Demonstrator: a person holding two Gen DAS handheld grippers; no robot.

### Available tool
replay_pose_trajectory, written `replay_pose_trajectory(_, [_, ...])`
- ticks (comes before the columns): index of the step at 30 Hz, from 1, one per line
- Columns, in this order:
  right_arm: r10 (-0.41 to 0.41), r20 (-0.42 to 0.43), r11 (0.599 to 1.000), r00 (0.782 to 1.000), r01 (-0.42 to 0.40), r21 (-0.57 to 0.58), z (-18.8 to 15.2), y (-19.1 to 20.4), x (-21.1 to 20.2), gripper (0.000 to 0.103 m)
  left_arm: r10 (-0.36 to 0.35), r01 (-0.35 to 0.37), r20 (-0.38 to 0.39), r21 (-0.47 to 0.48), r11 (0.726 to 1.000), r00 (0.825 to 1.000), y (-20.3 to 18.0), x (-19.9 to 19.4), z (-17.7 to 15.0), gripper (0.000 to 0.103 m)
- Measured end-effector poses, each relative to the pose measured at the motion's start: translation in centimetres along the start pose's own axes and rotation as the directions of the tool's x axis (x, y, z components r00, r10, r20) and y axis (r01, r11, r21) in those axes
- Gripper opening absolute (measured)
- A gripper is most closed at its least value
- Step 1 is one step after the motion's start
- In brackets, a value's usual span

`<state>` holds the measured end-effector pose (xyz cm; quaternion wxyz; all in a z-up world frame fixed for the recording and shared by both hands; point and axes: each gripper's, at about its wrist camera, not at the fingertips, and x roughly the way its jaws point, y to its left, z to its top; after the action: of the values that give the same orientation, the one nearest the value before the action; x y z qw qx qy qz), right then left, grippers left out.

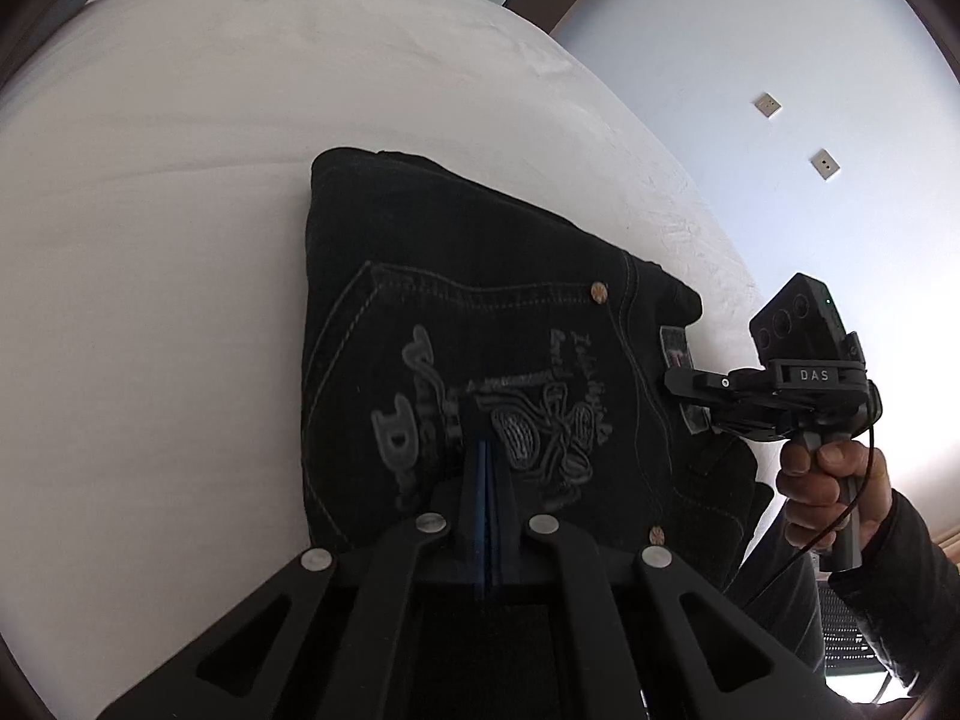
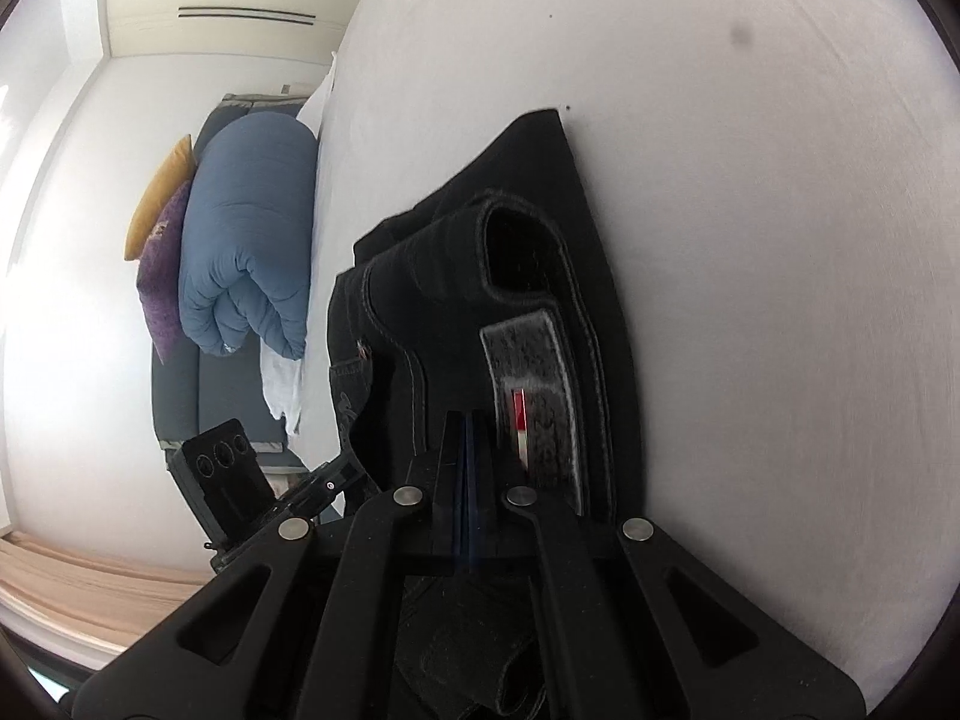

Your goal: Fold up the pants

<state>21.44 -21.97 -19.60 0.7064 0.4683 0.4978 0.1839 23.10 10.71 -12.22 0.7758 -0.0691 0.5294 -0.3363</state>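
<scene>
The black jeans (image 1: 480, 324) lie folded into a compact stack on the white bed (image 1: 180, 180), back pocket with grey embroidery facing up. My left gripper (image 1: 486, 420) is shut with its tips over the embroidered pocket; whether it pinches cloth is unclear. My right gripper (image 1: 678, 381) reaches in from the right and is shut on the jeans' waistband by the grey label. In the right wrist view the right gripper (image 2: 468, 420) is shut at the waistband next to the grey label (image 2: 534, 384), with the jeans (image 2: 510, 252) against the bed (image 2: 780, 240). The left gripper's body (image 2: 240, 474) shows at lower left.
A rolled blue duvet (image 2: 252, 240), a purple cushion (image 2: 159, 276) and a yellow cushion (image 2: 159, 198) lie on a grey sofa (image 2: 180, 384) beyond the bed. A light blue wall with two wall plates (image 1: 825, 165) stands to the right. A person's hand (image 1: 828, 474) holds the right gripper's handle.
</scene>
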Motion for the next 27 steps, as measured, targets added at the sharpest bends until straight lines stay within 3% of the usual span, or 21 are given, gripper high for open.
replay_pose_trajectory(3, [-0.044,-0.017,0.998,0.999,0.044,-0.043,-1.6,0.6,-0.3,0.000,0.058,-0.058,0.015,0.004,0.998,0.998,-0.9,-0.3,-1.4,0.002])
replay_pose_trajectory(7, [-0.026,-0.011,1.000,1.000,0.026,-0.006,-3.8,-0.1,-0.7,0.000,0.092,-0.092,0.022,-0.013,0.996,0.995,-1.1,-0.6,-2.0,0.002])
replay_pose_trajectory(11, [-0.048,0.014,0.999,0.999,0.049,-0.021,-6.2,0.5,-1.3,0.000,0.154,-0.154,0.013,0.030,0.988,0.988,-2.5,-0.3,-2.0,0.002])
replay_pose_trajectory(19, [-0.142,0.026,0.986,0.990,0.144,-0.080,-9.6,1.7,-5.0,0.000,0.185,-0.185,0.014,0.038,0.982,0.983,-3.4,-0.1,-2.2,0.002])
replay_pose_trajectory(21, [-0.124,0.041,0.987,0.991,0.128,-0.095,-9.9,3.1,-5.8,0.007,0.197,-0.198,0.014,0.049,0.979,0.980,-3.7,-0.1,-2.4,0.002])
replay_pose_trajectory(27, [-0.031,0.011,0.969,0.999,0.032,-0.243,-9.5,8.6,-3.6,0.007,0.221,-0.221,0.015,0.060,0.973,0.975,-4.4,0.1,-2.6,0.002])
